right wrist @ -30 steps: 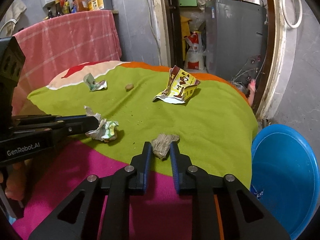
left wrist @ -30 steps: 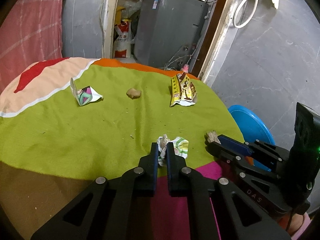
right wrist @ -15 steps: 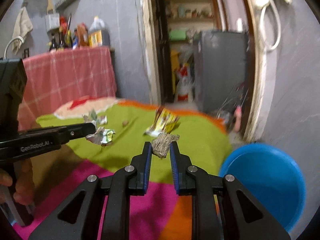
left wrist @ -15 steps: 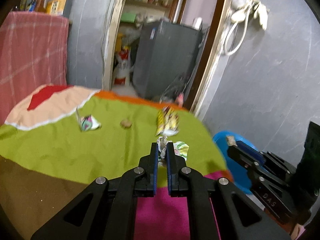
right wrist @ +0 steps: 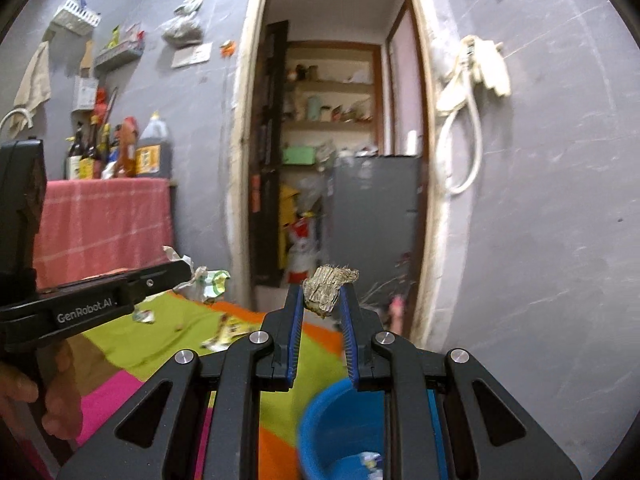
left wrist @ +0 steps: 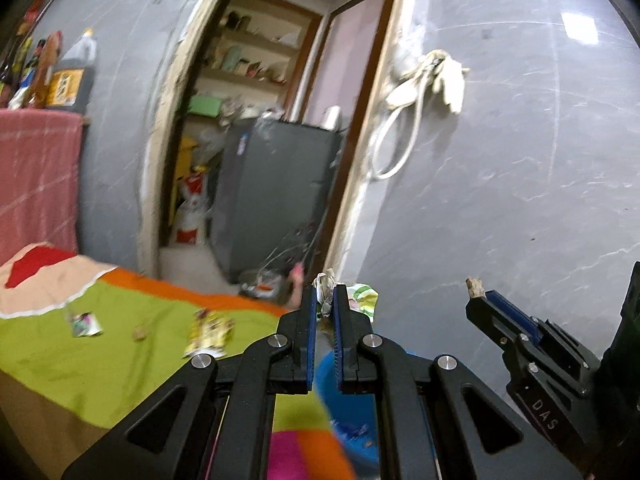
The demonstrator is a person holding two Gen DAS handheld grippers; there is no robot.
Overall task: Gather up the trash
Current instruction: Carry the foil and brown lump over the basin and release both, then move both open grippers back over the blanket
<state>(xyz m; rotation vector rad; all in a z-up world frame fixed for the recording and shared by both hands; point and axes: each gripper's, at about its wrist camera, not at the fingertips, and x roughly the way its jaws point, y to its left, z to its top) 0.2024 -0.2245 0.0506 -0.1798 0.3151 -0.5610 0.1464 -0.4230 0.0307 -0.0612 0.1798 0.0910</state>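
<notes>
My left gripper (left wrist: 324, 292) is shut on a crumpled white and green wrapper (left wrist: 360, 298) and holds it up in the air above the blue basin (left wrist: 348, 412). It also shows in the right wrist view (right wrist: 180, 276), with the wrapper (right wrist: 210, 282) at its tip. My right gripper (right wrist: 324, 292) is shut on a brown fibrous scrap (right wrist: 326, 284), held high above the blue basin (right wrist: 340, 428). It shows in the left wrist view (left wrist: 476, 292). A yellow snack packet (left wrist: 208, 332), a small folded wrapper (left wrist: 82, 322) and a brown crumb (left wrist: 140, 332) lie on the green cloth.
The table carries a cloth (left wrist: 100, 360) of green, orange and pink patches. A grey wall (left wrist: 500, 200) stands to the right. An open doorway (left wrist: 260, 160) with a grey cabinet is straight ahead. A pink-covered counter (right wrist: 100, 220) with bottles is at the left.
Both grippers have lifted off the table with their trash and swung up and right, over the blue basin. The trash left on the cloth now lies lower and farther left.
</notes>
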